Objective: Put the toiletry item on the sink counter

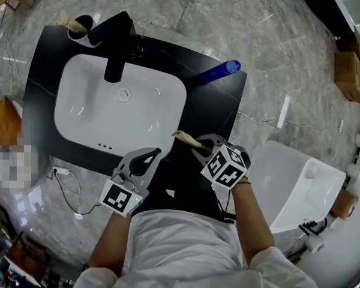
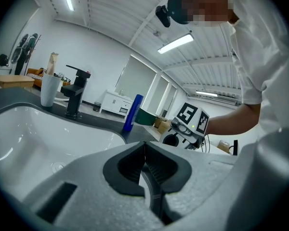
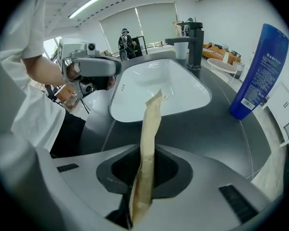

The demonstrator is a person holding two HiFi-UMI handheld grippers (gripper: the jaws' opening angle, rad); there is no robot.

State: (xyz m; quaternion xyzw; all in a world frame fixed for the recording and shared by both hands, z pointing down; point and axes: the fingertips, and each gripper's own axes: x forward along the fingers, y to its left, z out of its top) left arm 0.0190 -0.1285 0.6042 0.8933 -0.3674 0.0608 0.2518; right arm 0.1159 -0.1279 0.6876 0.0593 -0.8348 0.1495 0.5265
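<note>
Nearest, clamped flat in the right gripper (image 3: 144, 177): a tan, paper-wrapped toiletry item (image 3: 151, 129), pinched near its lower end, with the long free end poking up and forward. Probably gripped low like this to leave most of the length free for laying down. Poised over the front right part of the dark counter (image 1: 228, 95), just beside the white basin (image 1: 96, 110); not yet set down, by the look of it.

Off to the side, at the front edge: the left gripper (image 2: 145, 165), pressed shut on nothing. Seemingly parked out of the way.

Farther back on the right: a blue bottle (image 3: 260, 71), standing upright. At the rear: a black faucet (image 1: 117, 47) and, next to it, a cup (image 1: 78, 29) with a similar tan item in it.

Hidden or unclear: the item's lower end, swallowed between the right jaws. No telling what is under the wrapper, nor whether its tip touches the counter. Front edge of the counter covered in the head view by both grippers.
</note>
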